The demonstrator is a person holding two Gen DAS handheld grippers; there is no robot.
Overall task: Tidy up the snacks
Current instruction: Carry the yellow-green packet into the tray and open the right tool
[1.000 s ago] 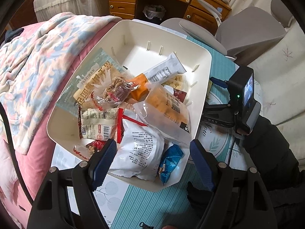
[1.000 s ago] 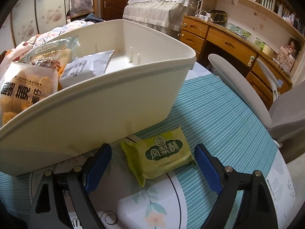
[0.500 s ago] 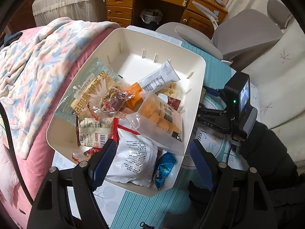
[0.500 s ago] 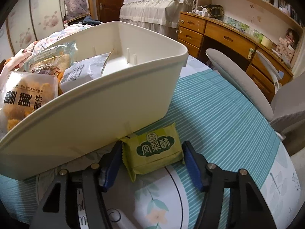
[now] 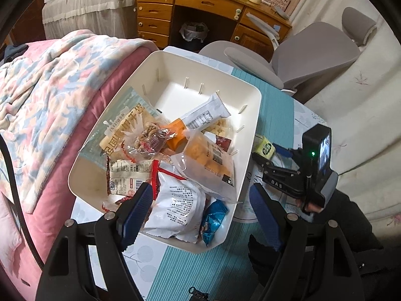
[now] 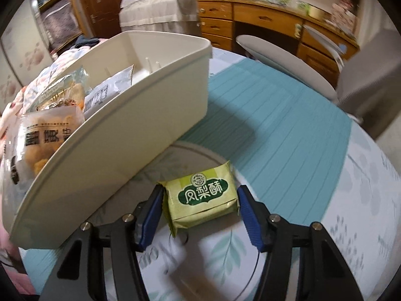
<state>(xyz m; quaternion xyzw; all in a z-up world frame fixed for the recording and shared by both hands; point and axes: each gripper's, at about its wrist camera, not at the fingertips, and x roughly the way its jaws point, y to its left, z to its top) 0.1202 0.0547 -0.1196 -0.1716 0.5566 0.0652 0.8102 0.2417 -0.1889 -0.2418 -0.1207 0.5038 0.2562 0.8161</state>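
Glossy green pineapple-cake packet (image 6: 204, 197), a crinkled foil pillow, is sitting pinched between the closing right gripper (image 6: 200, 208) pads beside the smooth cream plastic bin (image 6: 140, 115); left gripper (image 5: 200, 213) is hanging wide, holding nothing.

Tabletop (image 6: 288, 125) under a teal striped cloth with pale leaf-print patches, cream bin (image 5: 248, 135) of snacks standing on it, its left side against a pink bed (image 5: 82, 115), grey chair just beyond

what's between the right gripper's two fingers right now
A green snack packet sits between the closing fingers of the right gripper, beside the white bin. The right wrist view shows it best.
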